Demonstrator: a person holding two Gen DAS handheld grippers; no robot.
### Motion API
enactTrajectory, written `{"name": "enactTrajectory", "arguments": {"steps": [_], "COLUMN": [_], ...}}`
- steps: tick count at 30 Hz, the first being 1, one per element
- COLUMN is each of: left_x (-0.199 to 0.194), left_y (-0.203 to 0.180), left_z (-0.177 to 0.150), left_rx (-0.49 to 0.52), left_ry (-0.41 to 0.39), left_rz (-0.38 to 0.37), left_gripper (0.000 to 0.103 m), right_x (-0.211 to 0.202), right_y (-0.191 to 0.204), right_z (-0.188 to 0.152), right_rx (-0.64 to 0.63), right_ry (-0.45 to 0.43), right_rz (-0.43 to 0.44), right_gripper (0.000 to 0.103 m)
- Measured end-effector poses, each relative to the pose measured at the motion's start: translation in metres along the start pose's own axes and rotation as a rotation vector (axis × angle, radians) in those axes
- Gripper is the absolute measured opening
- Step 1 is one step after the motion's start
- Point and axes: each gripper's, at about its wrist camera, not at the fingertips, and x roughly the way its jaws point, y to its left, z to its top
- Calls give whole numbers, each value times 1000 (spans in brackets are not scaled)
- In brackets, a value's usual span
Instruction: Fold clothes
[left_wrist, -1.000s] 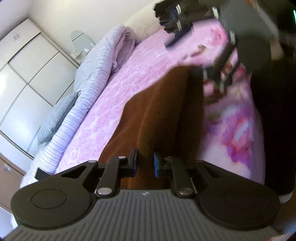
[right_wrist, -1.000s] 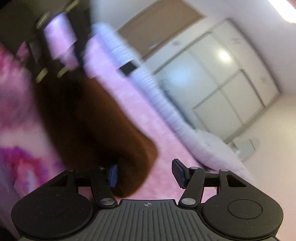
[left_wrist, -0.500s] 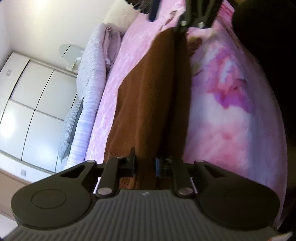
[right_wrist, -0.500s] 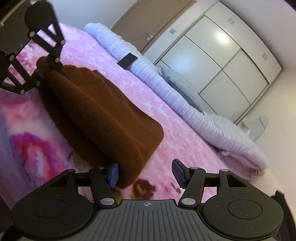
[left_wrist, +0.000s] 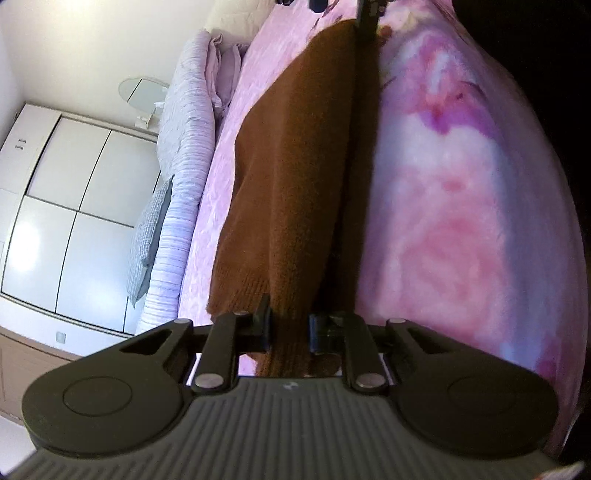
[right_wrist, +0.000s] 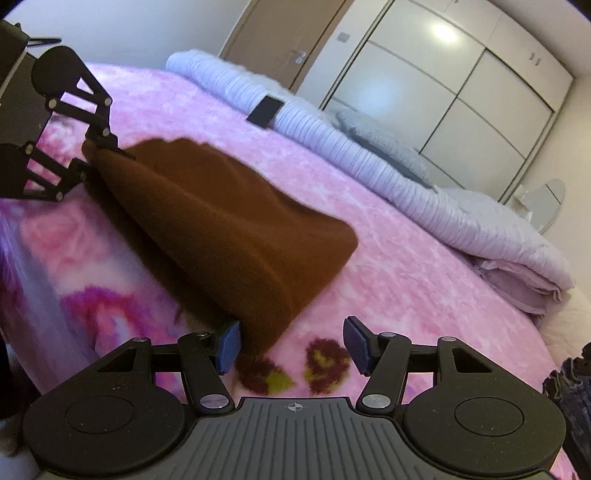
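The left gripper is clamped on one end of the brown sweater; the knit fills the gap between its fingers; the sweater lies in a long folded strip along the near edge of the bed, on the pink flowered blanket; the right gripper stands with its fingers apart at the other end, its left pad touching the cloth, the right pad clear of it; a rolled lilac duvet lies along the far edge.
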Motion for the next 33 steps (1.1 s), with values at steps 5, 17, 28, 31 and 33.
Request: {"name": "enactTrajectory", "arguments": {"steps": [5, 17, 28, 31, 33], "left_x": [-8, -67, -24, -28, -18], "left_y": [3, 38, 47, 58, 63], "left_z": [-4, -17, -1, 1, -1], "left_rx": [-24, -559, -680, -701, -716], "left_ry": [16, -46, 3, -14, 6], "left_rz": [7, 51, -32, -28, -63], "left_gripper": [18, 19, 17, 18, 18], "right_x": [-11, -40, 13, 5, 10], "right_y": [3, -8, -9, -29, -43], "right_z": [-6, 11, 31, 39, 44], "right_rx": [1, 54, 113, 176, 223], "right_ry": [36, -71, -23, -66, -72], "right_rz": [11, 32, 139, 101, 77], "right_gripper": [59, 59, 59, 59, 59]}}
